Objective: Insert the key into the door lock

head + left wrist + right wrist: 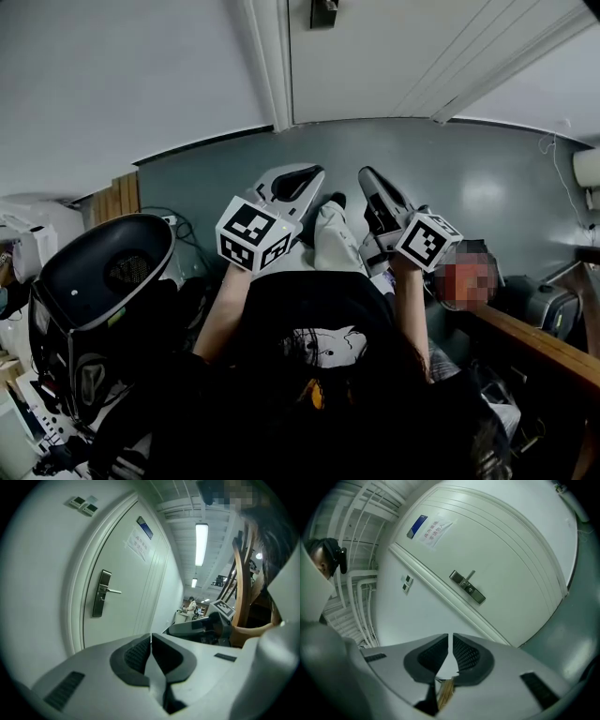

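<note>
— What do the fingers hold?
— The right gripper [450,639] has its jaws pressed together, with a thin brass-coloured key [445,692] pinched low between them. The left gripper [151,637] has its jaws closed on nothing.
— Where's the lock?
— The lock plate [467,587] and its lever sit on the white door [506,555], well apart from both grippers. A paper notice [138,543] hangs higher on the door.
— And around them?
— A grey floor [487,178] runs to the door's foot. A black chair [103,281] stands at the person's left and a wooden ledge [544,342] at the right. Down the corridor stands another person [190,605].
</note>
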{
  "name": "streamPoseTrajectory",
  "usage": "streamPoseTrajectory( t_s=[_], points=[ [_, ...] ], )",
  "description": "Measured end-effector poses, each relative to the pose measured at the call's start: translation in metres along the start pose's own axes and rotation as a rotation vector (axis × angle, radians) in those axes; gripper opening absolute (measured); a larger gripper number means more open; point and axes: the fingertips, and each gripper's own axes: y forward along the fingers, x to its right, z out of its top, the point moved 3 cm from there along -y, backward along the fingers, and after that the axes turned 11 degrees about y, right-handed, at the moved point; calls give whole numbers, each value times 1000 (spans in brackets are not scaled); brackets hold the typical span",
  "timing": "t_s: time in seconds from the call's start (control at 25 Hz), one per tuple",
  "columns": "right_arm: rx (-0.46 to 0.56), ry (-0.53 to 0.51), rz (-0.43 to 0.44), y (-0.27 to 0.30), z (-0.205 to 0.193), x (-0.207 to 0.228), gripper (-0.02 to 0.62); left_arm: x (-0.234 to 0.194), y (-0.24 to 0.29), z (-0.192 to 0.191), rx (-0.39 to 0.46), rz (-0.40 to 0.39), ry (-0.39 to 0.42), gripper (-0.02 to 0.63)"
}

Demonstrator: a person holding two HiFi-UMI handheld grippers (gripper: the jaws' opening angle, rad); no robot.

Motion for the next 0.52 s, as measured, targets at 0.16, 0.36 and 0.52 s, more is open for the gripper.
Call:
streamPoseTrajectory(
  t_s=[0.16,0.36,0.52],
  points=[
    [12,-11,-12,-3,5,5,25,3,3,-1,-6,-10,7,12],
    [59,-41,-35,-14,24,12,20,5,6,-1,-12,-13,7,12],
    [111,-81,-59,-27,50,14,18,4,6,0,-22,-9,5,12]
  ],
)
